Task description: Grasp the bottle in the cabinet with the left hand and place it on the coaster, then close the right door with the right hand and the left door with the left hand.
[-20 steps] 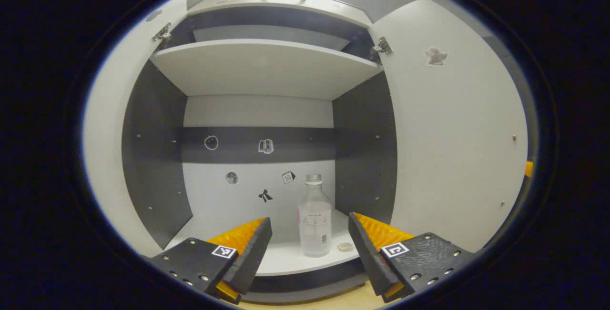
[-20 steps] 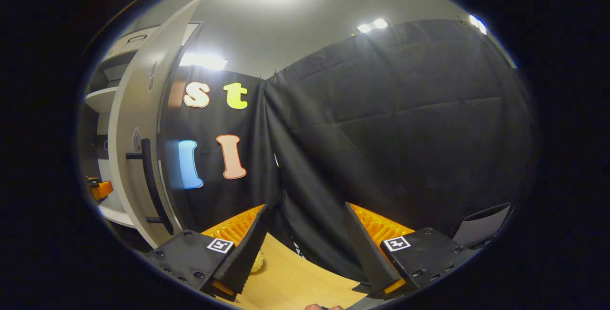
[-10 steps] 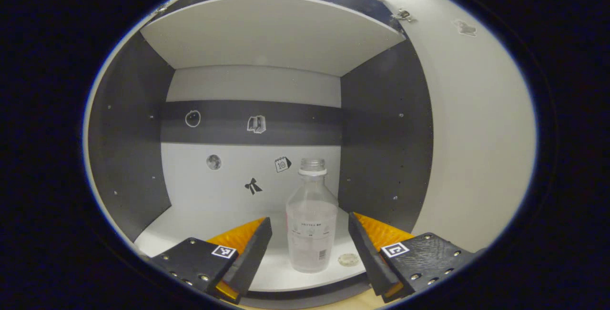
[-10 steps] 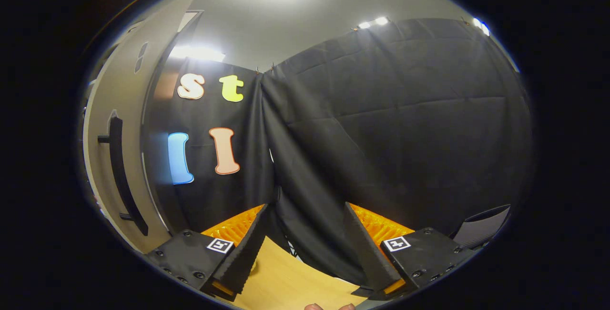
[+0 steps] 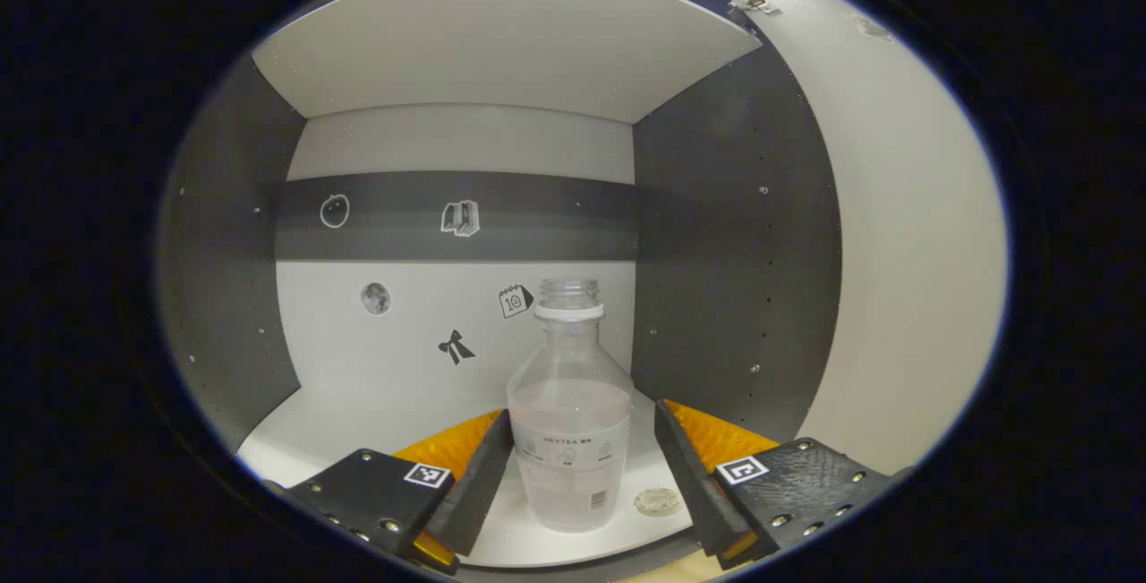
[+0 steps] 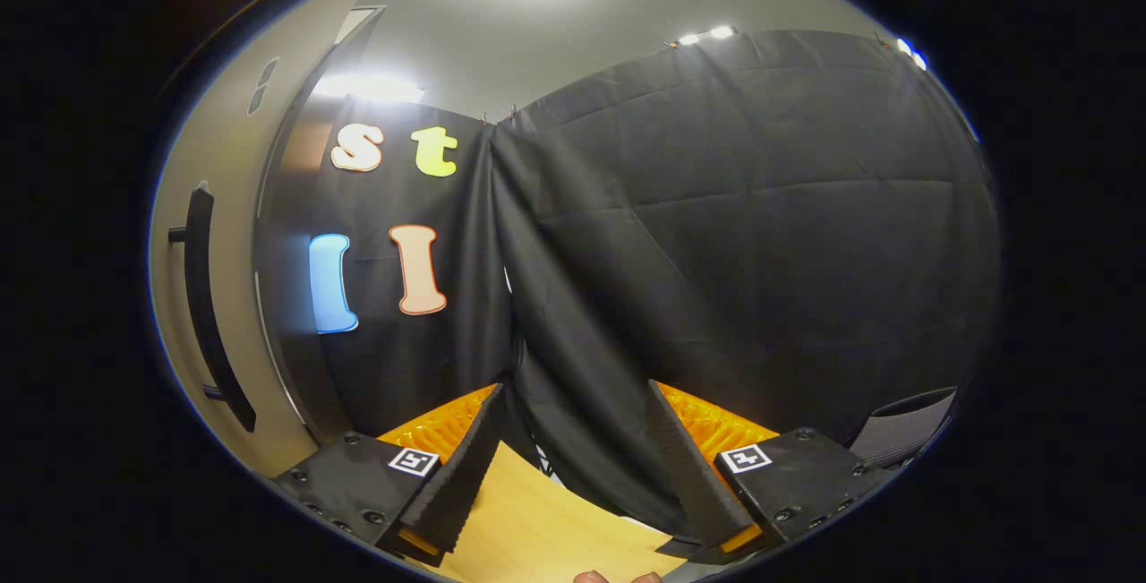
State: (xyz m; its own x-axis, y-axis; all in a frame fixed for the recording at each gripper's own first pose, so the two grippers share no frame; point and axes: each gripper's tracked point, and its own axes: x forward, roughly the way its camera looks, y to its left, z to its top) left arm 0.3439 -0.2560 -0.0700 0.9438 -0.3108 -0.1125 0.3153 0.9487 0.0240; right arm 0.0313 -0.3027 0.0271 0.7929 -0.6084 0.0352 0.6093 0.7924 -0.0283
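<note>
Inside the cabinet (image 5: pixel 466 332), lower compartment, seen from the left gripper view: pale floor and back panel, dark side walls, shelf (image 5: pixel 501 37) overhead, right door (image 5: pixel 904 234) swung wide open at the right. Toward the compartment's right side, standing upright on the cabinet floor, clear bottle (image 5: pixel 570 422), uncapped as far as can be told, between the spread fingers of the left gripper (image 5: pixel 582 467); left finger seemingly at or just beside the bottle wall, right finger apart from it, so not yet grasped. Small round object (image 5: pixel 658 501) on the floor just right of the bottle base, possibly a cap. Step in hand, by judgement: approach for the grasp, first part of the task. Next move likely calling for centring on the bottle body, closing both fingers, then lifting clear of the front edge, with ample headroom under the shelf but the dark right wall near. Outside, in the right gripper view: right gripper (image 6: pixel 573 467) released and empty over the wooden surface (image 6: pixel 537 534), door handle (image 6: pixel 210 314) at far left.
</note>
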